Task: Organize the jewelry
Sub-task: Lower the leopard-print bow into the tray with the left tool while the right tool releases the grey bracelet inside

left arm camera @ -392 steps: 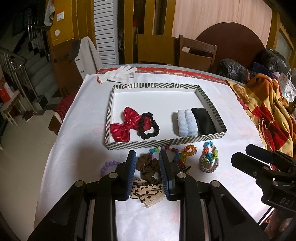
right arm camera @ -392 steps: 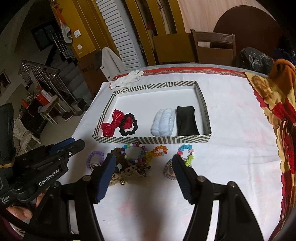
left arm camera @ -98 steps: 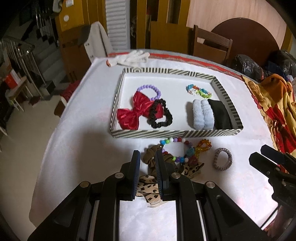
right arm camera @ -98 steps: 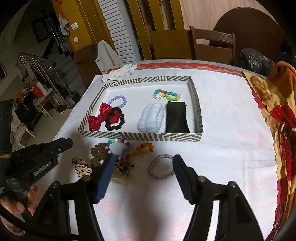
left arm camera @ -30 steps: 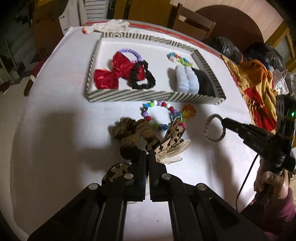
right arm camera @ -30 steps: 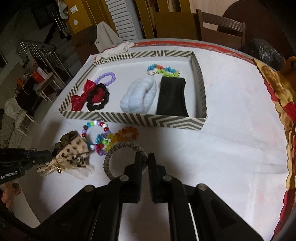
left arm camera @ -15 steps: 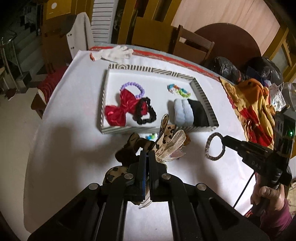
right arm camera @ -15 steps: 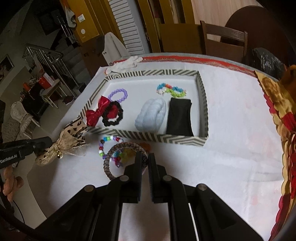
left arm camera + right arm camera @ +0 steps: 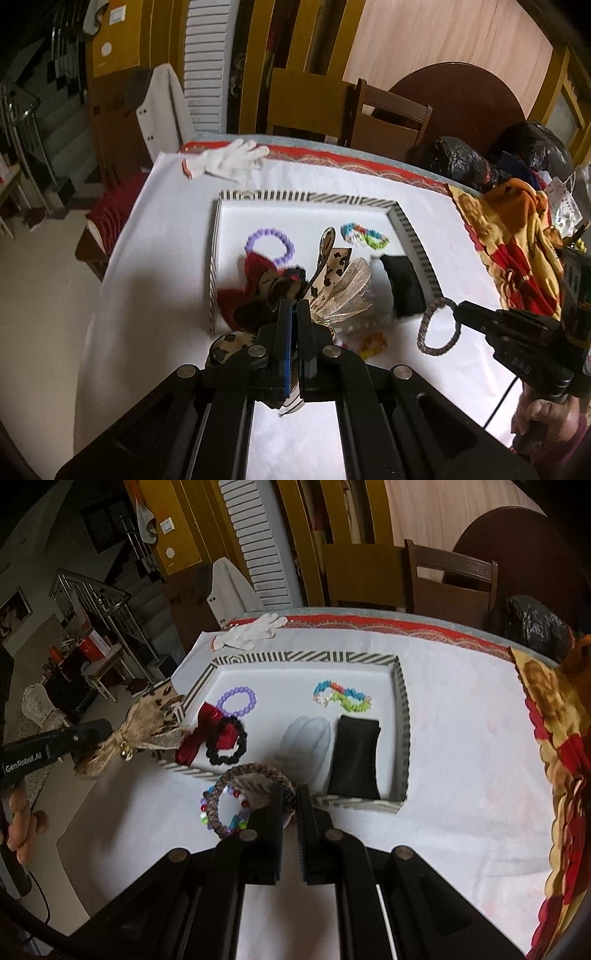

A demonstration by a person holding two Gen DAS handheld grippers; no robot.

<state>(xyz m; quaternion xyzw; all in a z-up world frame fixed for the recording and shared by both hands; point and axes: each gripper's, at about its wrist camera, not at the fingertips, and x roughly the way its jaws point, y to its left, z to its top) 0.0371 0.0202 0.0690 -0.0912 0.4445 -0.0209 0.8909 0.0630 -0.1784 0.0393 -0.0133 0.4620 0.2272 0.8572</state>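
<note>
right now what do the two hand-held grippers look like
Both are black plastic with two flat fingers and silver bolts at the pivots. The left hand-held gripper has blue pads and white "GenRobot.AI" lettering on its side. The right hand-held gripper trails a black cable; a maroon sleeve shows behind it.

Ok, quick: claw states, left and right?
Left claw: shut on the leopard-print bow, lifted off the table.
Right claw: shut on the braided bracelet, lifted off the table.

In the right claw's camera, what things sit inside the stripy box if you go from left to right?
Red bow, black scrunchie, pale blue scrunchie, black headband. The purple and rainbow bracelets lie further back, so I left them out.
</note>
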